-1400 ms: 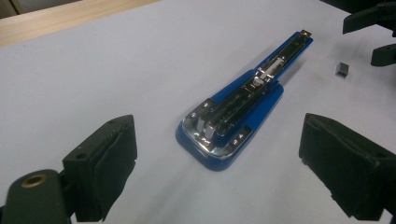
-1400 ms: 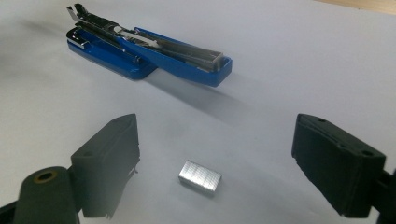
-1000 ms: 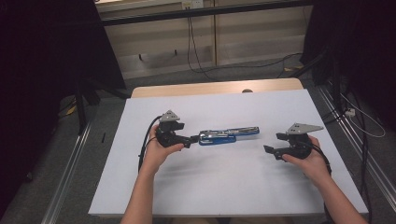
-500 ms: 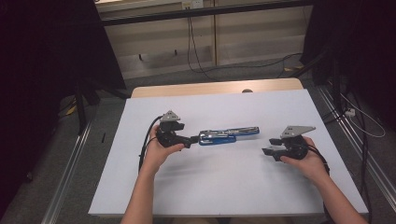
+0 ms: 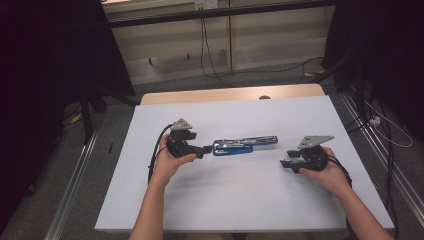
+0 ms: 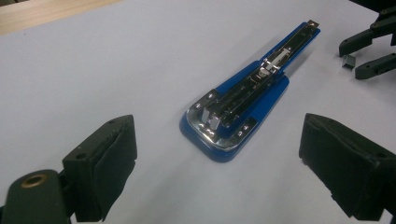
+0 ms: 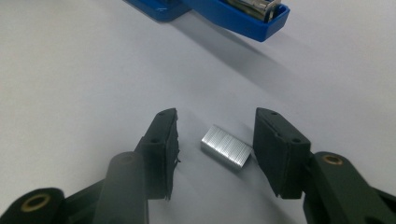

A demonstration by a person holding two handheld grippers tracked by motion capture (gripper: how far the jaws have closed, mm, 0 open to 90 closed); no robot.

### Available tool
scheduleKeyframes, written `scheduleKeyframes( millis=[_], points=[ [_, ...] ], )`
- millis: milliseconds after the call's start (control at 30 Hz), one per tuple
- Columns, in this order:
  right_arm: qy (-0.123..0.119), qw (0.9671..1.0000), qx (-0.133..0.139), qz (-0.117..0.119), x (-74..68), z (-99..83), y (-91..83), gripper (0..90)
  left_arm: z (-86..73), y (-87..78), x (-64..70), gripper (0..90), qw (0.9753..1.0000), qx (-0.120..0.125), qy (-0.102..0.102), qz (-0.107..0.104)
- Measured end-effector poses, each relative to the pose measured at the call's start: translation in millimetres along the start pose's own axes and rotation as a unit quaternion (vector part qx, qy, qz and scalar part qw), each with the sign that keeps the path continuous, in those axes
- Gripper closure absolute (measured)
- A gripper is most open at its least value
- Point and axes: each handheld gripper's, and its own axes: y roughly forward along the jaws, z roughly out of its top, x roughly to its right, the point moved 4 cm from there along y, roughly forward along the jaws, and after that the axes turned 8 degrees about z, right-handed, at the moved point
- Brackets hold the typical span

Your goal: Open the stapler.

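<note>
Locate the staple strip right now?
Staple strip lies on the white table between the open right gripper's jaws, just right of the blue stapler's far tip.

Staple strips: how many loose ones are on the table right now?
1. The staple strip lies on the white table, between the open jaws of the right hand-held gripper, near the blue stapler. Any inside the stapler can't be seen.

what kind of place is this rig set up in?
Probably a lab or workshop data-collection station, not a home. A table with a plain white cover stands between dark curtains, with loose cables on the grey floor and metal rails beside the table. An opened blue stapler lies on it.
</note>
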Motion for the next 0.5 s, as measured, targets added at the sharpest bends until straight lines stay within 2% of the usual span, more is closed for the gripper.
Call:
scheduleKeyframes(
  millis=[500],
  points=[
    [-0.002, 0.9998, -0.017, 0.010, -6.1, -6.6, -11.8, 67.2, 0.7, -2.8, -2.4, 11.5, 1.0000, 0.004, 0.001, 0.005]
  ],
)
